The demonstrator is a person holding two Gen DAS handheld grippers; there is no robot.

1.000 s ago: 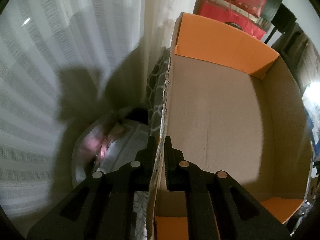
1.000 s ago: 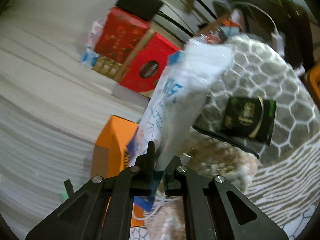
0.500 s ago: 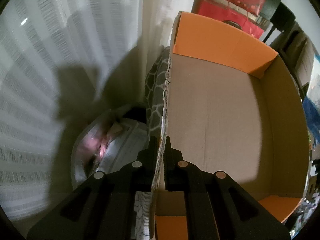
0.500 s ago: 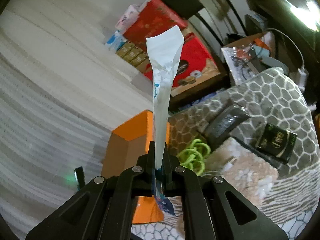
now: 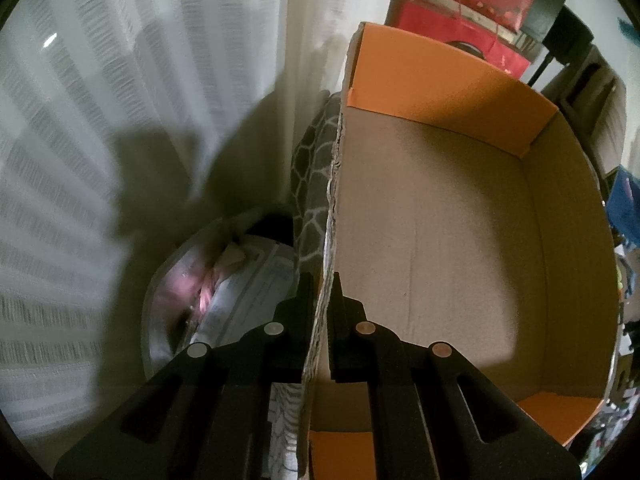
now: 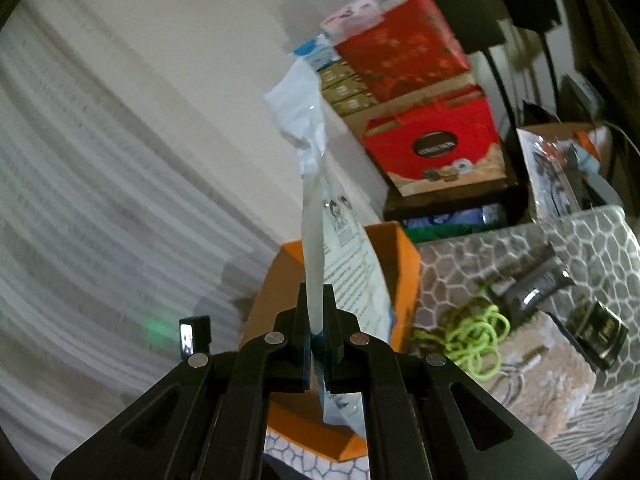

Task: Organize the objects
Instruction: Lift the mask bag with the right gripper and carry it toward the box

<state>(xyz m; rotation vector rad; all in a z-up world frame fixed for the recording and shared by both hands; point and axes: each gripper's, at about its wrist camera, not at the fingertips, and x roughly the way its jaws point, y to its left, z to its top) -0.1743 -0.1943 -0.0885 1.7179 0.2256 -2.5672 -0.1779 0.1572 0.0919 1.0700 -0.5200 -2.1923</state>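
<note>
The left gripper (image 5: pixel 320 280) has not moved: its jaws stay clamped on the side wall of the orange box (image 5: pixel 440 240), which has nothing inside it. The right gripper (image 6: pixel 316 296) has its jaws pinched tight on the bottom edge of a white and blue packet (image 6: pixel 316 200). A second ago that packet hung blurred and close to the patterned blanket (image 6: pixel 580 248); now it stands up thin and tall, in front of the orange box as seen from the right gripper. The right gripper's view has swung too, so the red gift boxes (image 6: pixel 432 136) behind the orange box now show higher and plainer. Beside the orange box, on the blanket, lie a curly green cord (image 6: pixel 476 336), a dark tube (image 6: pixel 532 288) and a small dark pack (image 6: pixel 600 328).
</note>
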